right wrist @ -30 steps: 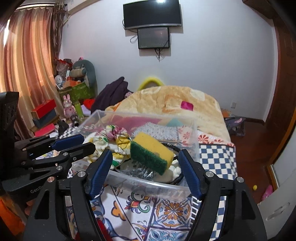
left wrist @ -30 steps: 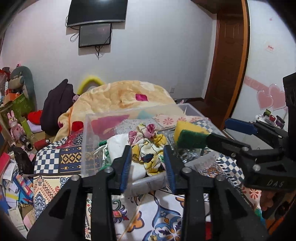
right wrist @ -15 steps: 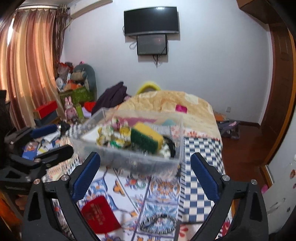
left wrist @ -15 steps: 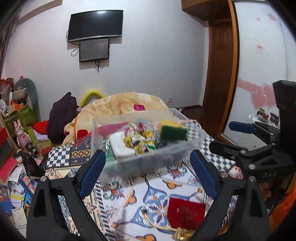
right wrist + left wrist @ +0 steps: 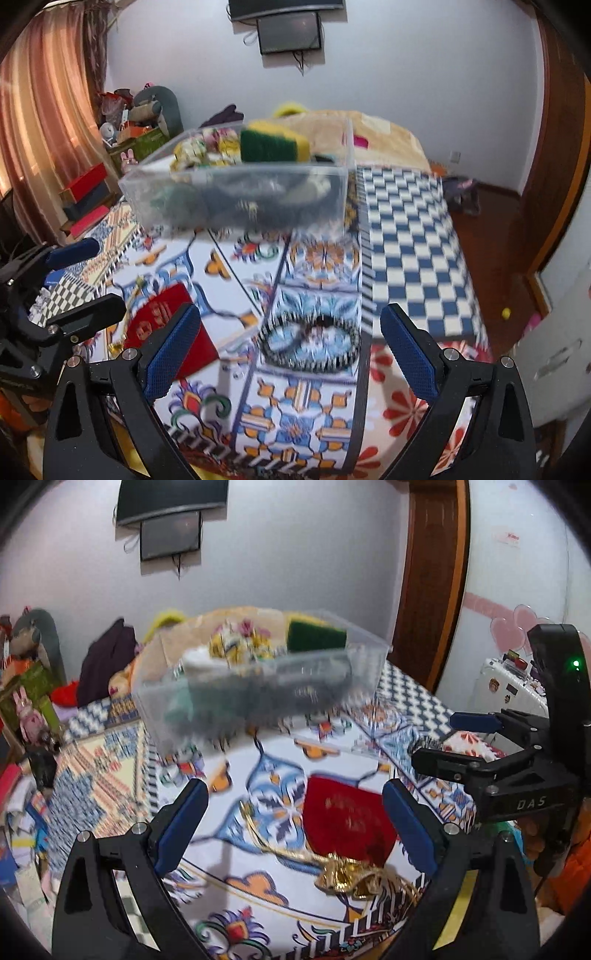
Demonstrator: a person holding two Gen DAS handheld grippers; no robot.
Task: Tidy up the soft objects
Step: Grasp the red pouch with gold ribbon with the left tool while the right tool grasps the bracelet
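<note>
Both grippers are seen wide apart and empty. The left gripper (image 5: 293,821) is angled down over the red pouch (image 5: 347,821), which lies flat on the patterned bedspread (image 5: 258,867), near side, w/ a gold tassel cord (image 5: 343,873) bunched at its near end. The right gripper (image 5: 290,349) is angled down over a black-and-white hair band (image 5: 308,345), a ring lying flat on the same cover, just right of the pouch (image 5: 166,325) in that view. Each gripper is also caught at the edge of the other's view.

The clear plastic bin (image 5: 258,686) sits at the far side of the bed, well apart from both items. A green-and-yellow sponge (image 5: 316,637), a floral cloth (image 5: 243,642) and a white cloth are already in it, piled above the rim; darker contents lower down are too blurred to tell.

Step in hand, as judged: reach for the next two loose items, approx. mid-task, w/ pouch and band not yet picked up. Next move calls for each gripper to be lowered until the pads straddle its item, then closed. The pouch is thin and flat, so a pinch at one edge or at the tassel end is likely needed; bedspread fabric could be caught with it. The band should be taken across one side of the ring, not the hollow middle. Both are then to be carried to the far bin, which is already quite full.
</note>
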